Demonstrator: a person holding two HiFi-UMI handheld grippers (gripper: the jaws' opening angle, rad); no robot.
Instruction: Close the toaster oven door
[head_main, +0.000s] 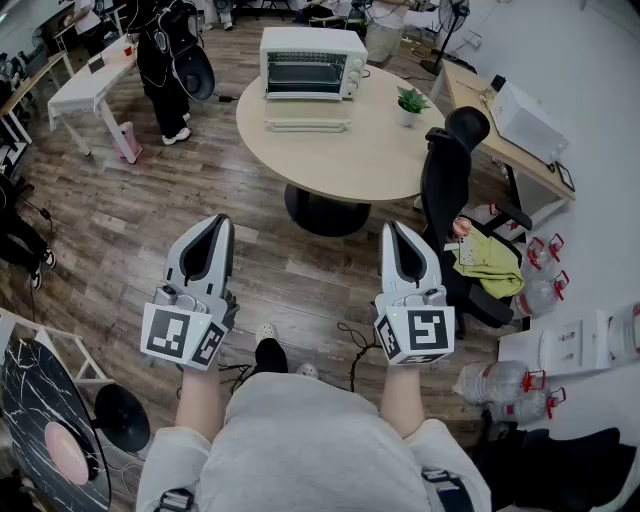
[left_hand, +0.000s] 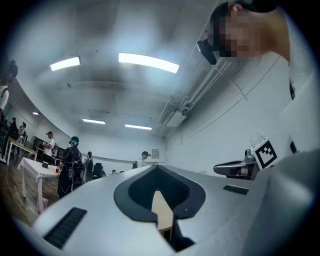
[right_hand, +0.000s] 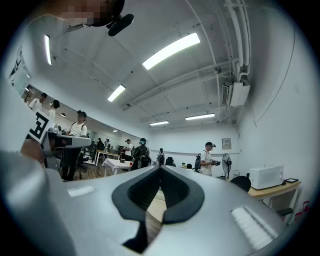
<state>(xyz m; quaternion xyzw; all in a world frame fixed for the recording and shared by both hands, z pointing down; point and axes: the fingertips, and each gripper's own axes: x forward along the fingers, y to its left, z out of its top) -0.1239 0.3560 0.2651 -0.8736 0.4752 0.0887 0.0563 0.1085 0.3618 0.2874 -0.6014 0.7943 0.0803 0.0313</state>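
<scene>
A white toaster oven (head_main: 310, 62) stands at the far side of a round wooden table (head_main: 380, 160). Its door (head_main: 307, 125) lies folded down flat in front of it, and the rack inside shows. Both grippers hover close to my body, well short of the table and over the wooden floor. My left gripper (head_main: 216, 226) points forward with its jaws shut on nothing. My right gripper (head_main: 394, 230) is level with it, also shut and empty. In the left gripper view the left gripper (left_hand: 157, 168) aims toward the room's far wall. In the right gripper view the right gripper (right_hand: 160, 167) does the same.
A black office chair (head_main: 450, 200) stands at the table's right edge. A small potted plant (head_main: 410, 101) sits on the table. A white microwave (head_main: 525, 120) rests on a side desk. Water bottles (head_main: 500, 385) lie at right. A person in black (head_main: 165, 60) stands by a white table (head_main: 90, 85).
</scene>
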